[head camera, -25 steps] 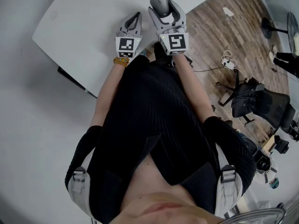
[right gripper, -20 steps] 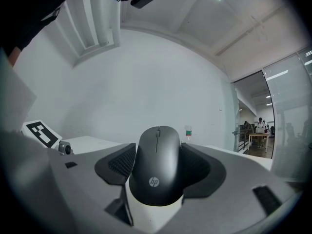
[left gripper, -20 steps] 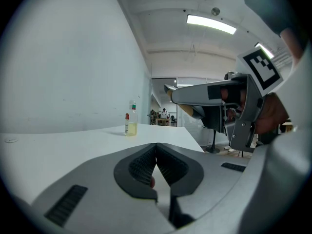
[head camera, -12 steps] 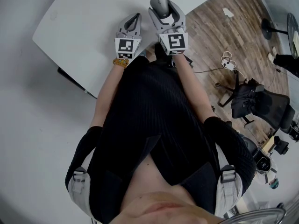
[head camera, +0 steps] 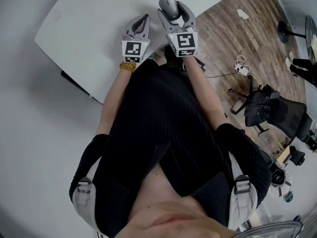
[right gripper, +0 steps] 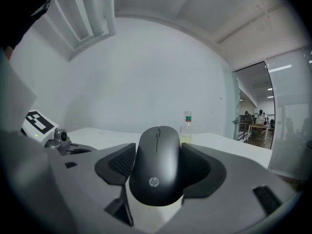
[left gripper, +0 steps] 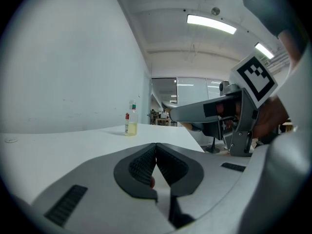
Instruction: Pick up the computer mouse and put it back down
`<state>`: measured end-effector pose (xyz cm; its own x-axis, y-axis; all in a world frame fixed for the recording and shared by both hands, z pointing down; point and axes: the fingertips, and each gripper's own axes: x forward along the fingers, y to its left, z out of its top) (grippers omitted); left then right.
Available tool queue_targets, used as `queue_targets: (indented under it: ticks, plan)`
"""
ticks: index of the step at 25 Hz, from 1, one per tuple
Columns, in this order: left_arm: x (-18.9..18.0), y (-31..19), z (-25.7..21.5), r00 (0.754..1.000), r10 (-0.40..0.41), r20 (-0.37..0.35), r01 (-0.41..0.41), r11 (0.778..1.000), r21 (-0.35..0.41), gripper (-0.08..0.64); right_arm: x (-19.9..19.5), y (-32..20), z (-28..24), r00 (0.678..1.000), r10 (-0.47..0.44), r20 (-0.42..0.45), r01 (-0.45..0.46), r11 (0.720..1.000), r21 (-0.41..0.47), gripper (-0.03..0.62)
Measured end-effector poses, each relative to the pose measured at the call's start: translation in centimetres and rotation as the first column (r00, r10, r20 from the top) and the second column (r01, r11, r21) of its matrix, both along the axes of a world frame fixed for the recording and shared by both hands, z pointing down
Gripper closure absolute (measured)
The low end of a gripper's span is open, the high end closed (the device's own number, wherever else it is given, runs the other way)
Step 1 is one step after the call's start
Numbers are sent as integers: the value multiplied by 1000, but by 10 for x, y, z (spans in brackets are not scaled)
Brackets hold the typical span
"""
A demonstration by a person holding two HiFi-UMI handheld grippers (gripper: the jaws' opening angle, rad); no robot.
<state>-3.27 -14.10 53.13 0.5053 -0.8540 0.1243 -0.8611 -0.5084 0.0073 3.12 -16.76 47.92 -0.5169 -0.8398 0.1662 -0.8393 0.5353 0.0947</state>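
The right hand-held gripper is clamped on the black HP computer mouse. Its ribbed pads press the mouse's two flanks, and the tail end faces the camera. Whether the mouse clears the bench I cannot tell. At 9 o'clock of it, the left hand-held gripper has its jaws together on nothing and idles over the bench. Beyond the mouse, at about 1 o'clock, a small bottle of yellowish liquid stands well apart. The risk is slippage: the pads catch only smooth, curved sides, so a loosened squeeze or a tilt could let the mouse slide out. The bench edge and the wooden floor lie at 3 o'clock, so it could drop there. Count: two hand-held grippers, one mouse, one bottle, one bench.
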Motion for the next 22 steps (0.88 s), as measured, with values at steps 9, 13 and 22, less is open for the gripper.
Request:
queue_targets:
  ticks: [9, 13, 22]
  plan:
    - [-1, 1, -1, 1000, 0, 2, 0, 1000, 1, 546, 4, -5, 18, 999, 11, -43, -14, 998, -69, 311]
    - [3, -6, 3, 1000, 2, 2, -2, 1000, -3, 547, 10, -16, 31, 998, 12, -57, -18, 994, -108, 311]
    - [2, -6, 4, 1000, 3, -1, -3, 1000, -5, 547, 8, -19, 52, 996, -5, -89, -11, 983, -182, 311]
